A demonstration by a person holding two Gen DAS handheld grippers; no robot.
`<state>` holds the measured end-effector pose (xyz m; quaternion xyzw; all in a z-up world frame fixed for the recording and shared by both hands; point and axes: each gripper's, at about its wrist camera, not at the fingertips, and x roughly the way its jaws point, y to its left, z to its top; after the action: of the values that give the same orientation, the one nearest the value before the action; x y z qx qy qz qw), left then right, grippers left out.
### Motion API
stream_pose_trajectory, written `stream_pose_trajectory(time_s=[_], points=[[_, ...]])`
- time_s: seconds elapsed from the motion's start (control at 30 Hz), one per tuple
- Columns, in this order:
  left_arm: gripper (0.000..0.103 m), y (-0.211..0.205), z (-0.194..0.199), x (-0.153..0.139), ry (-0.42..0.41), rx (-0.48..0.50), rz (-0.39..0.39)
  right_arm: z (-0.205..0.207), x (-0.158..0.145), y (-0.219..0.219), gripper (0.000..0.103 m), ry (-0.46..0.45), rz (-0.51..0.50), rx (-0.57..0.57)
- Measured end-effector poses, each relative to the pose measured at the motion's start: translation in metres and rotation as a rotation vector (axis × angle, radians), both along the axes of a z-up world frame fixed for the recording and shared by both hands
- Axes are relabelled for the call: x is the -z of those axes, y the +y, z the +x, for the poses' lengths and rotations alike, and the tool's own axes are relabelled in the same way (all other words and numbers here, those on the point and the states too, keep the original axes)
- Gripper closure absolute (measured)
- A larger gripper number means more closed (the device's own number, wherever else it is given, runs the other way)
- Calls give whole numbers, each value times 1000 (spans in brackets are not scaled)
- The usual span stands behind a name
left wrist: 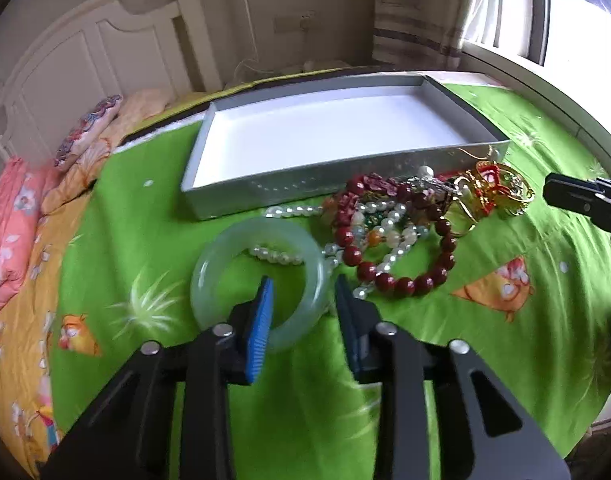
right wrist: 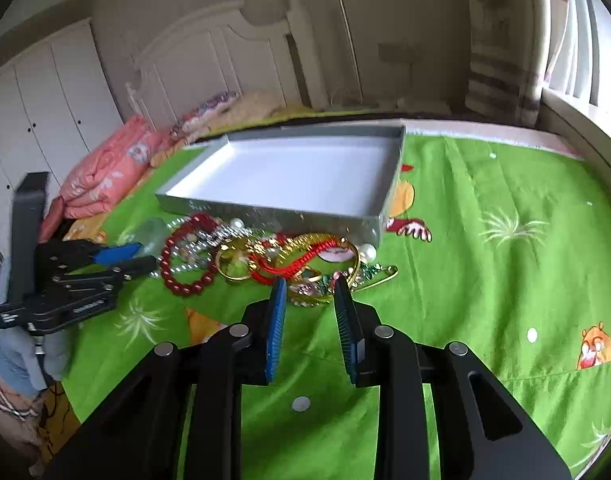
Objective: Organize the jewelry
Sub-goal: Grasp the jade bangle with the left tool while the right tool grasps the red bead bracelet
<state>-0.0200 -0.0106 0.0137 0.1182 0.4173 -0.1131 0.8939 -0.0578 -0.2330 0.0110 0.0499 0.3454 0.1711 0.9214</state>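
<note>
Pale green jade, a smooth bangle point(left wrist: 261, 280), lies flat on the green cartoon bedspread point(left wrist: 485, 340) directly under the tips of the left hand-held gripper point(left wrist: 303, 294), whose jaws stand well apart: the left blue pad point(left wrist: 261, 332) sits inside the ring and the right one just outside its rim, so the near right arc of the bangle lies between them, apparently lined up for a pinch across the band, though nothing is clamped yet. Just ahead and to the right of that gripper lies the rest of the jewelry in a tangled heap: a dark red bead bracelet point(left wrist: 401, 268), a pearl strand point(left wrist: 281, 256) that runs under and through the bangle, and gold pieces with red cord point(left wrist: 493, 188) farther right. Beyond the heap, the shallow grey box point(left wrist: 209, 148) with its white floor sits open and empty, its near wall touching the pile, likely placed close so each piece needs only a short lift over the low rim. The right hand-held gripper point(right wrist: 309, 294) hovers with jaws wide open and holding nothing, its tips just short of the gold bangle with red cord point(right wrist: 297, 256). Picking the jade bangle first seems sensible, since it is rigid and sits at the pile's edge, though the pearl strand threaded through it could drag along.
</note>
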Motion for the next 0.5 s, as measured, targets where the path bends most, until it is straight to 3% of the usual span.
stream_pose_trajectory(time_s=[0.13,0.2,0.33,0.5], points=[[87,0,-3,3,-26,9,0,-4,-6,16,67,20,77,-85],[90,7,-9,1,-38,-23,-35,-4,-8,38,51,25,36,-134],[90,39,-28,-5,-64,-122,-147,0,-4,87,51,51,-21,-248],[90,72,-49,-18,-101,-179,-182,25,-1,133,58,78,-85,-291]])
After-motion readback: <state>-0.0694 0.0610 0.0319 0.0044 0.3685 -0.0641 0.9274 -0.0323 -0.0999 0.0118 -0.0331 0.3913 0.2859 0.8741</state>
